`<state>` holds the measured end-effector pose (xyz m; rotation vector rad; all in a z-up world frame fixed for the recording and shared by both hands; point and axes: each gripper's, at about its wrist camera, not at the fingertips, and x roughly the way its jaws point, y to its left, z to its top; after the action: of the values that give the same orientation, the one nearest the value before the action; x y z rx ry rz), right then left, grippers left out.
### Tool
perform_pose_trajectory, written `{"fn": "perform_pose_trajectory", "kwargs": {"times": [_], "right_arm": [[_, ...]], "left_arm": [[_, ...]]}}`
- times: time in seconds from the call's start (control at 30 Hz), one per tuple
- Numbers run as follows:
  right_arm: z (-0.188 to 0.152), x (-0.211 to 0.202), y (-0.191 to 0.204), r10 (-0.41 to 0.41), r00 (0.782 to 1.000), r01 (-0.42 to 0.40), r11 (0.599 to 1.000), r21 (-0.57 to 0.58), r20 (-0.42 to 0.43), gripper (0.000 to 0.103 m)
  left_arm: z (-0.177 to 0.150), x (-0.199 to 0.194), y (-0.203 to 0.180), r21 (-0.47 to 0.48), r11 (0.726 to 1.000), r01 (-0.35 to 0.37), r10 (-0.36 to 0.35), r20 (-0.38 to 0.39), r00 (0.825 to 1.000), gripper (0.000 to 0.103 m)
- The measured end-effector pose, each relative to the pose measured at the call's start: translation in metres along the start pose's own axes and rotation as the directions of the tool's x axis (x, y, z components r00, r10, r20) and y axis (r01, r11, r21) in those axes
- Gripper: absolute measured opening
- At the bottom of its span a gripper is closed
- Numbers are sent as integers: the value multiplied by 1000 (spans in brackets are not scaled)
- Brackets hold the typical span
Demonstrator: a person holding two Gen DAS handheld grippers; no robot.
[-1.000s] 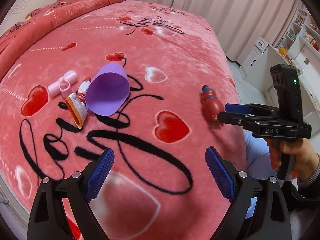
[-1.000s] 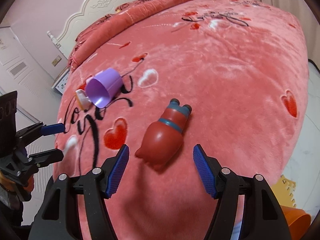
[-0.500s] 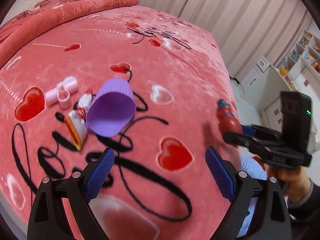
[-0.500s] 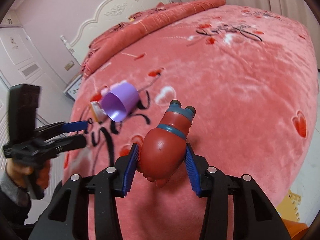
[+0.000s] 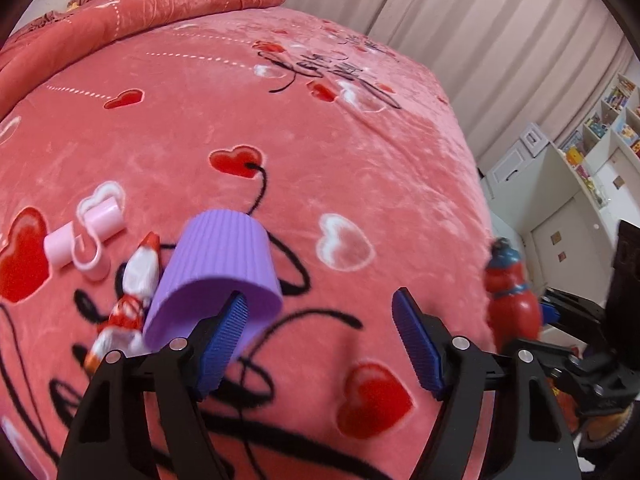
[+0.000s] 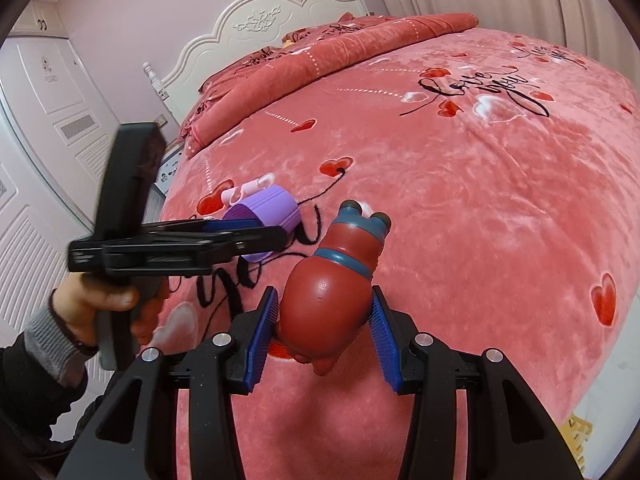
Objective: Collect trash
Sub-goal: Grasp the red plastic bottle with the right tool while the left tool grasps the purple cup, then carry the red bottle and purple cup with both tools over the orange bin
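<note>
Both claws advanced: right claw point(image 6: 322, 338) now grips toy point(image 6: 336, 276).

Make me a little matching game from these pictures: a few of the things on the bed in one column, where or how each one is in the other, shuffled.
Things
1. dark red rubber toy figure with blue bands
2. ribbed purple silicone cup
3. pale pink plastic clip
4. red-and-white crinkled wrapper

States
A. lying on its side, open mouth toward the left gripper
B. clamped in the right gripper
C. squeezed against the cup's left side
D. farthest left on the pink heart-print blanket

Pairs: 1-B, 2-A, 3-D, 4-C
</note>
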<state>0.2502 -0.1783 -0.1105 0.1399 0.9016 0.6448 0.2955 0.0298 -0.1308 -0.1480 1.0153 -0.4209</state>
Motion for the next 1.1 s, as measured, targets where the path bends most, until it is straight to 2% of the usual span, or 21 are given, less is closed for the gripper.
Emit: {"fn": "perform_pose_trajectory", "kwargs": {"times": [0.13, 0.2, 0.27, 0.37, 0.6, 0.7, 1.1], "right_arm": [[1, 6, -4, 6, 1000, -6, 1000, 0, -9, 46], [1, 10, -6, 13, 1000, -13, 1000, 2, -15, 46], [1, 14, -8, 15, 1000, -15, 1000, 1, -18, 46], [1, 21, -8, 16, 999, -16, 1000, -4, -28, 46], [-1, 33, -7, 11, 998, -13, 1000, -27, -57, 46], [-2, 34, -5, 6, 998, -9, 999, -50, -70, 46], [-22, -9, 20, 0, 996, -14, 988, -156, -93, 46]], "left_arm": [[6, 11, 8, -2, 1000, -15, 15, -5, 1000, 49], [7, 13, 9, 5, 1000, -30, 30, -6, 1000, 26], [6, 15, 13, 11, 999, -36, 37, -8, 999, 14], [5, 15, 17, 9, 1000, -20, 20, -11, 1000, 14], [1, 3, 11, 61, 997, -37, 38, -15, 999, 6], [-7, -7, 8, 79, 996, -34, 36, -24, 999, 6], [-52, -64, -38, 175, 984, 31, -22, -54, 998, 5]]}}
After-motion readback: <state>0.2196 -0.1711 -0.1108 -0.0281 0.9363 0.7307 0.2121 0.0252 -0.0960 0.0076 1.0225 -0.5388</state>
